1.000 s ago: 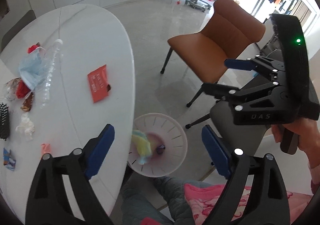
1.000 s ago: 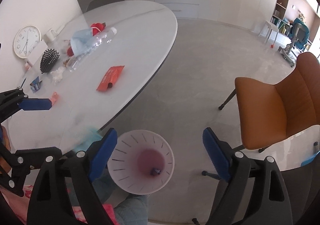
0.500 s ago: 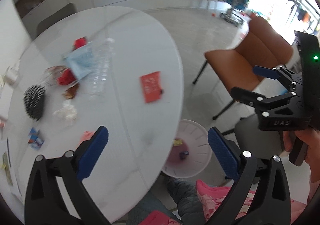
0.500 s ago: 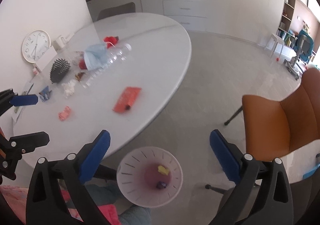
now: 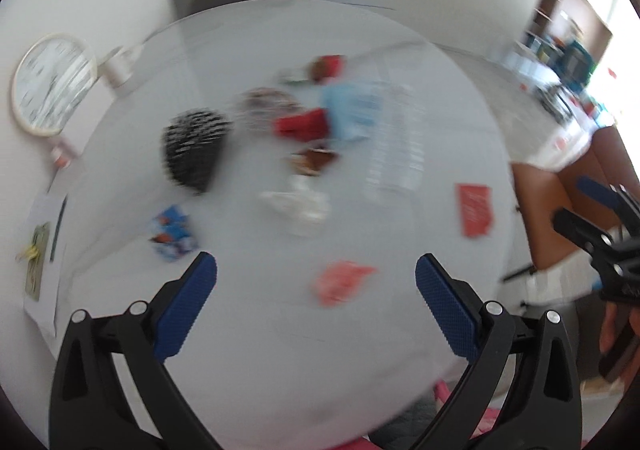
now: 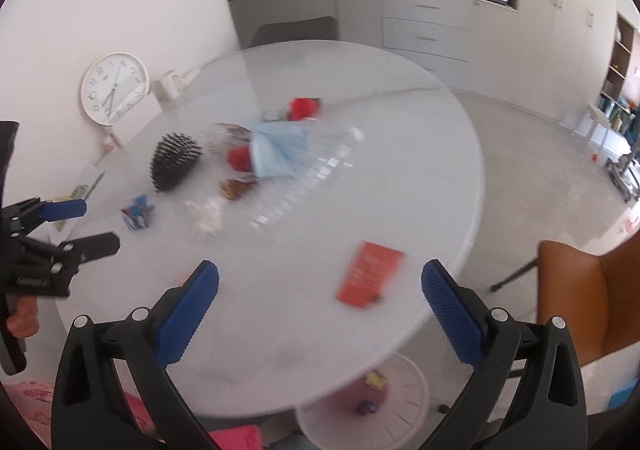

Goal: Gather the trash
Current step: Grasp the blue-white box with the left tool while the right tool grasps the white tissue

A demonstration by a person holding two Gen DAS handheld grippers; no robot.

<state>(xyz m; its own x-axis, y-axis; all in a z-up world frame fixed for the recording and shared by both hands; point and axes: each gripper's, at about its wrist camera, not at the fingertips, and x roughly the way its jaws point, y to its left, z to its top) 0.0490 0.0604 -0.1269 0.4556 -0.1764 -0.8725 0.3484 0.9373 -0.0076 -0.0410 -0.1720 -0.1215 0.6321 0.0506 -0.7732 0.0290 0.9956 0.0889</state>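
Plainly, both grippers, left (image 5: 316, 282) and right (image 6: 320, 290), hovered with fingers apart and empty over the desk (image 6: 400, 178), where wrappers (image 6: 370, 274) and a bottle (image 6: 304, 174) lay scattered. A hurried sweep risked knocking light trash past the bin (image 6: 404, 402) under the desk edge.

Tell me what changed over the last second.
Both views swung up from the white slotted waste bin on the floor to the white oval table. Left hand-held gripper and right hand-held gripper stayed open and empty. The litter, including the flat red packet, lies unmoved.
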